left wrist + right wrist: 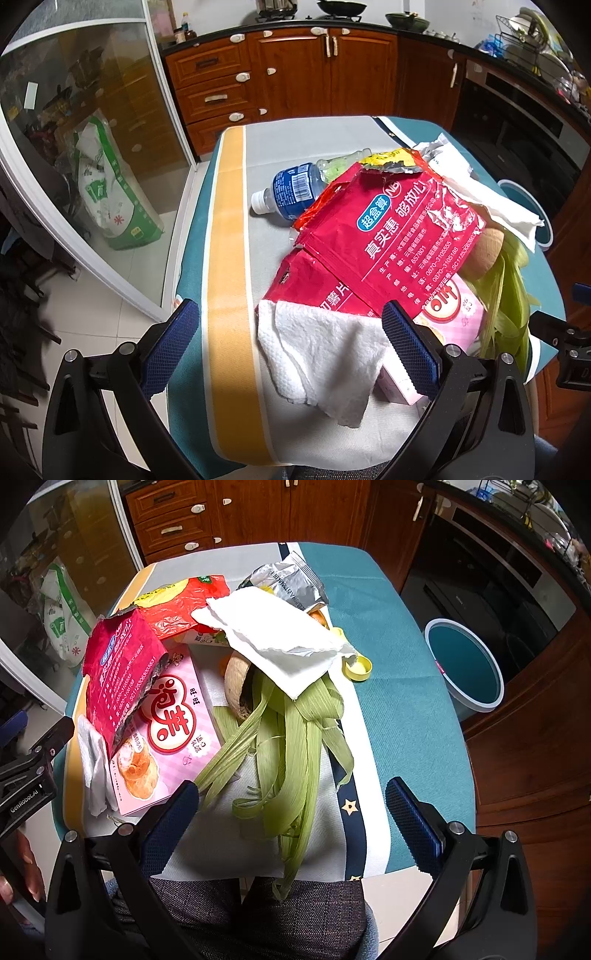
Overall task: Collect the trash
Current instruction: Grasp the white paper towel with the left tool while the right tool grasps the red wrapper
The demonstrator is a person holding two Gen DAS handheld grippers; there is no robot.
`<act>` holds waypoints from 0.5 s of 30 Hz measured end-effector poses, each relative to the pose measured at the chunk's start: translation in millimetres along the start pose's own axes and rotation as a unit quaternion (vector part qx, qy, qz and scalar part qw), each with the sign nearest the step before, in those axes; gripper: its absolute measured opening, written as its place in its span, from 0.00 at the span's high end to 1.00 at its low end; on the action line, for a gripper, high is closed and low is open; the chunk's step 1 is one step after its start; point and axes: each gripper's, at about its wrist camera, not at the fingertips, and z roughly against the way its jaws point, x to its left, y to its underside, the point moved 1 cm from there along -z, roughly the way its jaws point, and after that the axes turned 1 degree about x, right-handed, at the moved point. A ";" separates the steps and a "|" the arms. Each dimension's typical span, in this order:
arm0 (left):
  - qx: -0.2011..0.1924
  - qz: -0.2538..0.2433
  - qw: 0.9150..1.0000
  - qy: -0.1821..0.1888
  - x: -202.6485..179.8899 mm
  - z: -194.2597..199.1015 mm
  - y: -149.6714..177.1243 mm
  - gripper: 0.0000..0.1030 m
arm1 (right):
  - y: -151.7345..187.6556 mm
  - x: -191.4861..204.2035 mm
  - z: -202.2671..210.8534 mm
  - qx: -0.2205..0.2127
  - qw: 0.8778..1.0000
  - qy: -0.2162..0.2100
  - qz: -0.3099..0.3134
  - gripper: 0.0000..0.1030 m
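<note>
Trash is heaped on a small cloth-covered table (225, 258). My left gripper (291, 347) is open above a crumpled white tissue (325, 354) at the near edge, its fingers astride it without touching. Behind the tissue lie a red snack bag (388, 236), a pink box (173, 734) and a blue-labelled plastic bottle (291, 192). My right gripper (291, 823) is open over green corn husks (291, 746) that hang off the table's front. A white paper towel (280, 642), a foil wrapper (288, 583), a yellow cap (358, 670) and a brown coconut shell (236, 679) lie beyond.
A teal waste bin (465, 664) stands on the floor right of the table. Wooden cabinets (295, 74) and an oven (498, 590) line the back and right. A glass sliding door (74, 147) is at left. A person's lap (258, 915) is under the table's near edge.
</note>
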 end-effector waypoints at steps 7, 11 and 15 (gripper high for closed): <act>0.015 0.005 0.997 0.070 16.1 -6.9 5.2 0.04 | -5.7 7.3 20.5 -0.060 0.996 -0.063 0.033 0.06; 0.039 0.018 0.993 0.114 34.3 -18.6 19.8 0.04 | -16.6 21.6 27.5 -0.077 0.989 -0.106 0.062 0.06; 0.086 0.041 0.980 0.177 42.2 -34.4 37.1 0.04 | -28.8 47.4 20.4 -0.059 0.982 -0.154 0.095 0.06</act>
